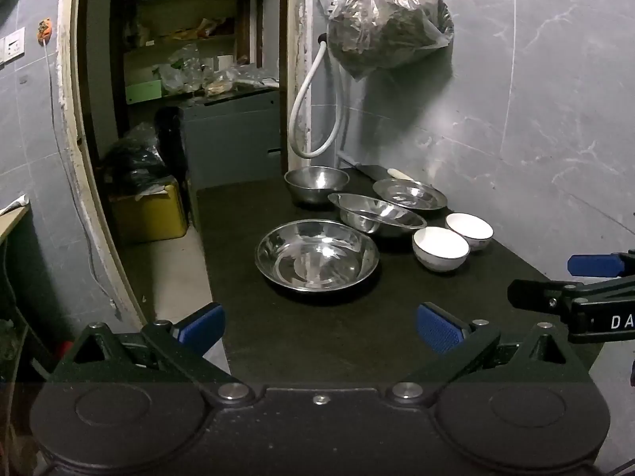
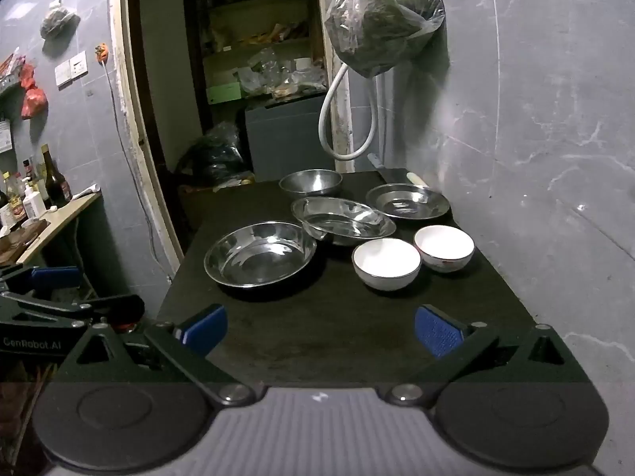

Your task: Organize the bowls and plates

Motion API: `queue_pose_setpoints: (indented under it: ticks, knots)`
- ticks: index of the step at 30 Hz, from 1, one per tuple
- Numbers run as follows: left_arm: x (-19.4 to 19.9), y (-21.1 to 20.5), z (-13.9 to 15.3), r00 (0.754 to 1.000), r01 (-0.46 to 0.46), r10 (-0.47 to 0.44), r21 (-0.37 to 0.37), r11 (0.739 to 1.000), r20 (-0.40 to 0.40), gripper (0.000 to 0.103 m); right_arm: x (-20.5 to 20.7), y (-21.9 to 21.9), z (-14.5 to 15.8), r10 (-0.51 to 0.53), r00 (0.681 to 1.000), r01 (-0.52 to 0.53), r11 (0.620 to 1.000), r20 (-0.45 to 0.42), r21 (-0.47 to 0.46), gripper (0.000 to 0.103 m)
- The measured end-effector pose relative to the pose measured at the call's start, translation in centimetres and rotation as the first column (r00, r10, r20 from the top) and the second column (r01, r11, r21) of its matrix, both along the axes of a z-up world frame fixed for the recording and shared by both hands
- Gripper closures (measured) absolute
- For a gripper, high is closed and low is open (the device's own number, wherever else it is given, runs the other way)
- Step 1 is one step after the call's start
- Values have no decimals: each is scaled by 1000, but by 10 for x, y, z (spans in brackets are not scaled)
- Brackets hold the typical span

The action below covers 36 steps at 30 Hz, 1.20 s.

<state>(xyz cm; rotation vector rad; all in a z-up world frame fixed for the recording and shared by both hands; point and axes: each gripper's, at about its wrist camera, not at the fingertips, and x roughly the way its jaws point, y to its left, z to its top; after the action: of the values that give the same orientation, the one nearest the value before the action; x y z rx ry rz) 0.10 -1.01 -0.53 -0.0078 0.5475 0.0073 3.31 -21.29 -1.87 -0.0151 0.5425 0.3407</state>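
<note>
On a dark table (image 1: 317, 337) stand several steel dishes. A large steel plate (image 1: 316, 254) (image 2: 260, 254) is nearest. Behind it a steel basin (image 1: 377, 214) (image 2: 343, 220) sits tilted, a steel plate (image 1: 409, 194) (image 2: 407, 200) lies by the wall and a deep steel bowl (image 1: 316, 183) (image 2: 310, 182) is farthest. Two white bowls (image 1: 440, 248) (image 1: 469, 230) (image 2: 386, 263) (image 2: 443, 248) sit on the right. My left gripper (image 1: 319, 327) hangs open before the near edge, empty. My right gripper (image 2: 321, 327) is open too, empty, and short of the dishes.
A grey marbled wall (image 2: 535, 139) borders the table on the right, with a hanging plastic bag (image 1: 387, 20) and a white hose (image 1: 309, 119). Left of the table the floor drops away toward a doorway with shelves (image 1: 190, 39). Bottles (image 2: 35, 190) stand on a side counter.
</note>
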Motion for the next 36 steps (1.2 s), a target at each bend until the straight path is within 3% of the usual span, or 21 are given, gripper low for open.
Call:
queue_pose_setpoints:
  ticks: [36]
  knots:
    - [2, 6, 0, 1000, 16, -16, 5, 1000, -7, 1, 1, -4, -1, 1, 1000, -1, 1000, 5, 1, 0]
